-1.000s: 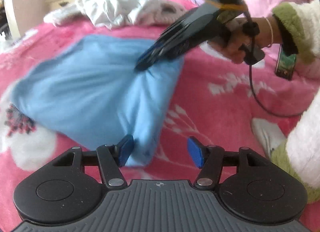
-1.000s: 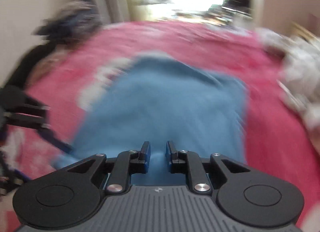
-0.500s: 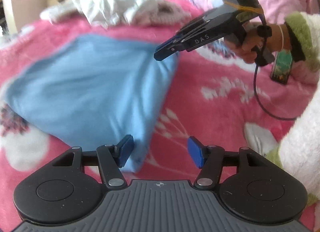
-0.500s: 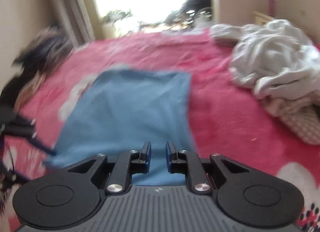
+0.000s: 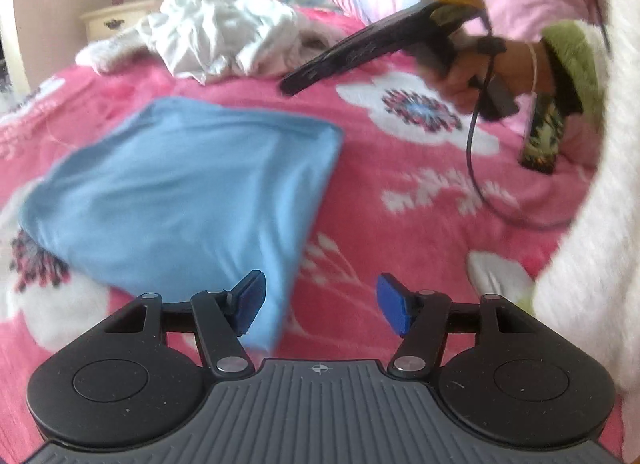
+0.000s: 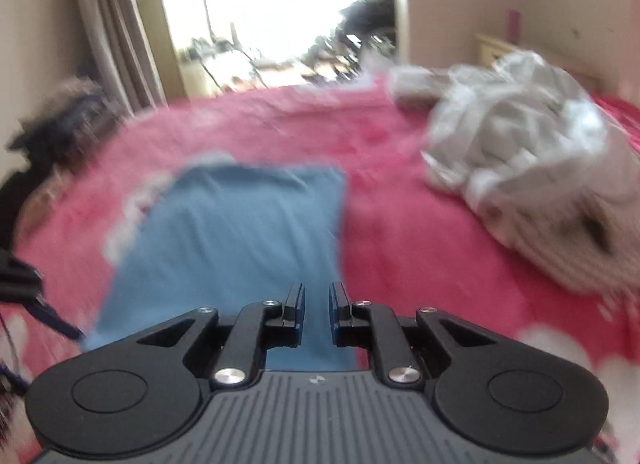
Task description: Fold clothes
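Pink floral bedspread (image 5: 400,200) carries everything: the folded blue garment (image 5: 180,192) lies flat in the middle, and a crumpled white pile of clothes (image 5: 224,40) waits beyond its far edge, the likely next item. Of the 2 grippers, the right gripper (image 6: 316,312), its jaws nearly together with nothing between them, hangs over the garment's near right corner and is nearer the pile, which lies ahead and to its right. Left gripper (image 5: 318,304) stands released, jaws apart and empty, over the garment's near corner.
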`<state>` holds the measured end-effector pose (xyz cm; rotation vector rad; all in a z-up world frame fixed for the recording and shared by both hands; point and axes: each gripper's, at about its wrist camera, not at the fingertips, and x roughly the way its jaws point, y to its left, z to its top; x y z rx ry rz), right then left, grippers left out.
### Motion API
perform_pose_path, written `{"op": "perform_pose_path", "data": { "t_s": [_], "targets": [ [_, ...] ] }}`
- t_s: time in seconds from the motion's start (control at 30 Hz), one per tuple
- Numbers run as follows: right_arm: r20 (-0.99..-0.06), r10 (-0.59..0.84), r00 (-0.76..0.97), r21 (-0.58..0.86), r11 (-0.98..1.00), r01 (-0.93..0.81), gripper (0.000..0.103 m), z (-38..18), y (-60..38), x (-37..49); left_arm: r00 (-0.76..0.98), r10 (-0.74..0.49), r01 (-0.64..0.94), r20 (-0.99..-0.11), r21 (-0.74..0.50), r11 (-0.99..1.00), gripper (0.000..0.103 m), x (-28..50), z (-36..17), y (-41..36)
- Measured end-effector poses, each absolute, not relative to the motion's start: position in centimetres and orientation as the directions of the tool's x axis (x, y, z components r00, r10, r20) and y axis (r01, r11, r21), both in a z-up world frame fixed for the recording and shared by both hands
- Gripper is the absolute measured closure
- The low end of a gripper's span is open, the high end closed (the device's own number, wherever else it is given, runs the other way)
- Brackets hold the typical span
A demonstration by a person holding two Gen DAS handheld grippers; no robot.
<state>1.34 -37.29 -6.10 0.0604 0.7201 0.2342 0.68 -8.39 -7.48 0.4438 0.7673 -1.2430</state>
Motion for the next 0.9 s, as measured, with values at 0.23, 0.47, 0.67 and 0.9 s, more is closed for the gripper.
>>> {"op": "perform_pose_path", "data": {
  "t_s": [0.23, 0.47, 0.67, 0.9],
  "targets": [
    [-0.681, 0.237, 0.692, 0.161, 0.971, -0.174, 0.09, -9.8, -36.5, 7.6, 0.197, -0.596, 0.89, -0.779, -0.113, 0.441, 0.042, 4.5, -9.3, -11.0],
    [-0.686, 0.103, 0.72, 0.17, 0.985, 0.02, 0.09, -10.0, -42.0, 7.6, 0.147, -0.59, 0.86, -0.794, -0.193, 0.473, 0.041, 6.0, -10.1, -10.1],
    [-0.615, 0.268, 0.741, 0.24, 0.96, -0.148, 0.09, -7.9, -39.3, 10.3, 0.147, -0.579, 0.861, -0.802, -0.185, 0.474, 0.04, 5.9, -10.2, -10.6],
    [-0.689, 0.267, 0.674, 0.247, 0.961, -0.128, 0.09, -11.7, -39.6, 13.8, 0.152, -0.571, 0.865, -0.807, -0.17, 0.471, 0.039, 5.6, -10.3, -10.8]
  ]
}}
